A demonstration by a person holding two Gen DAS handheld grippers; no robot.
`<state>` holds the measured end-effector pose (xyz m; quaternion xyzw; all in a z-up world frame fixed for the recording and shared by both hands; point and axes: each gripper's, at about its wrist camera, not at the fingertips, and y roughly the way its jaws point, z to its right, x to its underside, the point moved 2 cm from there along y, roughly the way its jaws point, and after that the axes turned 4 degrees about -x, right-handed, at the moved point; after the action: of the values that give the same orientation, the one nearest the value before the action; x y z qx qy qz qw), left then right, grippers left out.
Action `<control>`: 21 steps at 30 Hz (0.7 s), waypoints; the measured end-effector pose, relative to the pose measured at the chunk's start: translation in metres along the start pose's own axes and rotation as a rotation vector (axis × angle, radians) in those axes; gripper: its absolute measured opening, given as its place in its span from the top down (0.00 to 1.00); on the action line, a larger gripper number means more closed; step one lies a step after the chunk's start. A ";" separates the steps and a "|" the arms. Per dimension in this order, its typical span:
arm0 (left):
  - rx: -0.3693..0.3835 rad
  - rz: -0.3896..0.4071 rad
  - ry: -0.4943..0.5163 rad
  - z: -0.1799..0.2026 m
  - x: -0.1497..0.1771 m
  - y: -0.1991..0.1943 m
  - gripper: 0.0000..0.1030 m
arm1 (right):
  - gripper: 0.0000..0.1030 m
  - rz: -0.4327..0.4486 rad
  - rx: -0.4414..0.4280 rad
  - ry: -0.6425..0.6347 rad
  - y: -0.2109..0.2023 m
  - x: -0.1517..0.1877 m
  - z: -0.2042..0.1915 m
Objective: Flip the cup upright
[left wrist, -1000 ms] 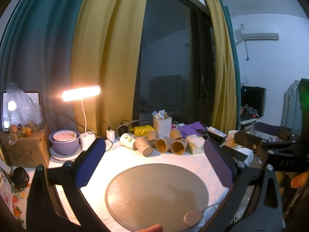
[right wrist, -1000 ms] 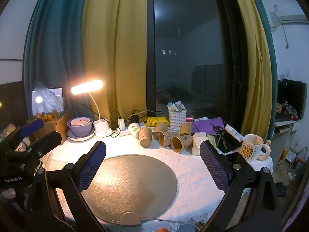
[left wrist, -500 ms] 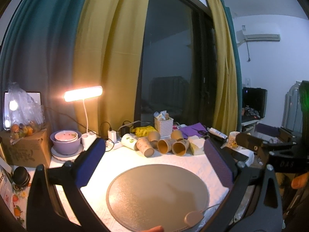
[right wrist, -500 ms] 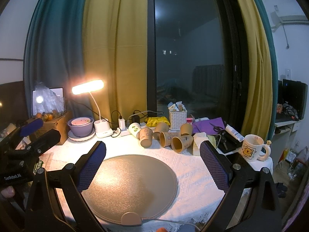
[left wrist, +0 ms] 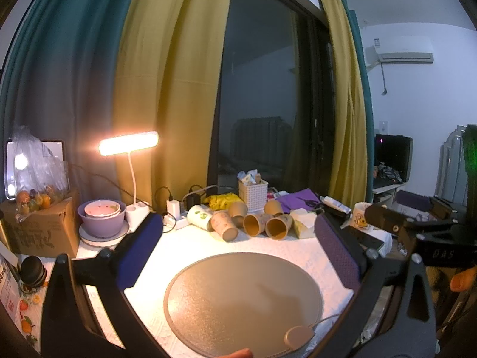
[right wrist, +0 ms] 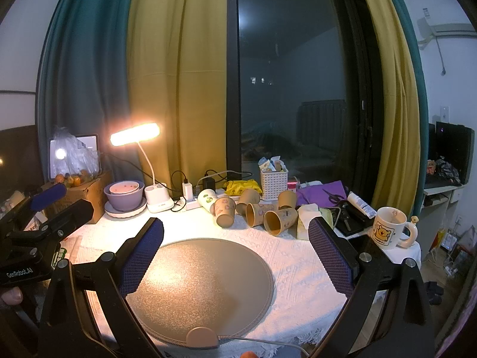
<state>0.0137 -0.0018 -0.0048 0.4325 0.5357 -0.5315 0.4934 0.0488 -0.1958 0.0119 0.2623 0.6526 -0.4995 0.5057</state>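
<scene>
Several brown paper cups lie on their sides in a cluster (left wrist: 253, 223) at the back of the table, also in the right wrist view (right wrist: 256, 213). A white cup with green print (right wrist: 207, 199) lies at the cluster's left end. My left gripper (left wrist: 238, 247) is open and empty, held above the round grey mat (left wrist: 243, 298), well short of the cups. My right gripper (right wrist: 235, 253) is open and empty above the same mat (right wrist: 205, 286). Each gripper shows at the edge of the other's view.
A lit desk lamp (right wrist: 135, 134), a purple bowl stack (right wrist: 123, 198), a power strip with chargers (right wrist: 190, 201), a white basket (right wrist: 273, 180), a tissue pack (right wrist: 307, 217) and a yellow-bear mug (right wrist: 389, 228) ring the cups. A cardboard box (left wrist: 38, 226) stands left.
The left wrist view has shifted slightly, so the cups sit a little lower and nearer. The right gripper has barely moved. Both grippers stay open.
</scene>
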 end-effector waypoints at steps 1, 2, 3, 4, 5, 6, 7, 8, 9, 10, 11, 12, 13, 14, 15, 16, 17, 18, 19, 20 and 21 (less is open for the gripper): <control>0.000 -0.001 -0.001 0.000 0.000 0.000 0.00 | 0.04 0.000 0.000 0.000 0.000 0.000 0.000; -0.002 -0.002 -0.002 0.000 0.000 0.000 0.00 | 0.04 0.000 0.000 0.000 0.000 0.000 0.000; -0.002 -0.003 -0.003 0.000 0.001 -0.001 0.00 | 0.04 0.000 0.001 0.000 0.000 0.000 0.000; -0.001 -0.004 -0.002 0.000 0.001 0.000 0.00 | 0.04 0.000 0.000 0.000 0.000 0.000 0.000; 0.000 -0.004 -0.001 0.000 0.000 0.000 0.00 | 0.04 0.000 0.001 0.000 0.000 0.000 0.000; 0.000 -0.003 0.000 0.000 0.000 -0.001 0.00 | 0.04 0.000 0.000 0.000 0.000 0.000 0.000; -0.001 -0.002 -0.002 0.000 0.000 0.000 0.00 | 0.04 0.001 0.000 0.000 0.000 0.000 0.000; 0.000 -0.003 -0.002 0.000 0.000 0.000 0.00 | 0.04 0.001 0.000 0.000 0.000 0.000 0.000; 0.007 -0.005 -0.004 0.000 0.000 0.000 0.00 | 0.04 0.000 0.000 0.000 0.000 0.001 0.000; 0.013 -0.007 -0.007 0.000 0.001 0.000 0.00 | 0.04 -0.001 0.001 0.000 0.000 0.000 0.000; 0.012 -0.006 -0.006 0.002 0.002 -0.001 0.00 | 0.04 -0.001 0.001 0.000 0.000 0.001 0.001; 0.009 -0.005 -0.003 0.002 0.002 -0.001 0.00 | 0.04 -0.001 0.002 0.000 0.000 0.001 0.000; 0.006 -0.004 -0.004 0.001 0.002 -0.001 0.00 | 0.04 0.001 0.001 0.000 0.000 0.001 0.001; 0.007 -0.004 -0.007 0.001 0.002 -0.001 0.00 | 0.04 0.002 0.001 0.000 0.000 0.001 0.000; 0.006 -0.005 -0.009 0.002 0.003 -0.001 0.00 | 0.04 0.002 0.002 0.000 -0.001 0.001 0.000; 0.005 -0.006 -0.010 0.002 0.003 -0.001 0.00 | 0.04 0.001 0.001 0.000 -0.001 0.001 0.000; 0.005 -0.007 -0.011 0.002 0.004 -0.001 0.00 | 0.04 0.001 0.001 0.001 -0.001 0.001 0.000; 0.006 -0.006 -0.008 0.002 0.003 -0.001 0.00 | 0.04 0.001 0.000 0.001 -0.001 0.001 0.000; 0.007 -0.005 -0.008 0.002 0.003 -0.001 0.00 | 0.04 0.001 0.001 0.000 -0.001 0.001 0.000; 0.006 -0.005 -0.008 0.002 0.003 -0.001 0.00 | 0.04 0.002 0.001 0.000 -0.001 0.001 0.000; 0.006 -0.004 -0.008 0.002 0.003 -0.001 0.00 | 0.04 0.001 0.002 0.000 -0.001 0.001 0.000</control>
<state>0.0125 -0.0036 -0.0074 0.4307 0.5329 -0.5358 0.4933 0.0476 -0.1966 0.0115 0.2629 0.6522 -0.4999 0.5056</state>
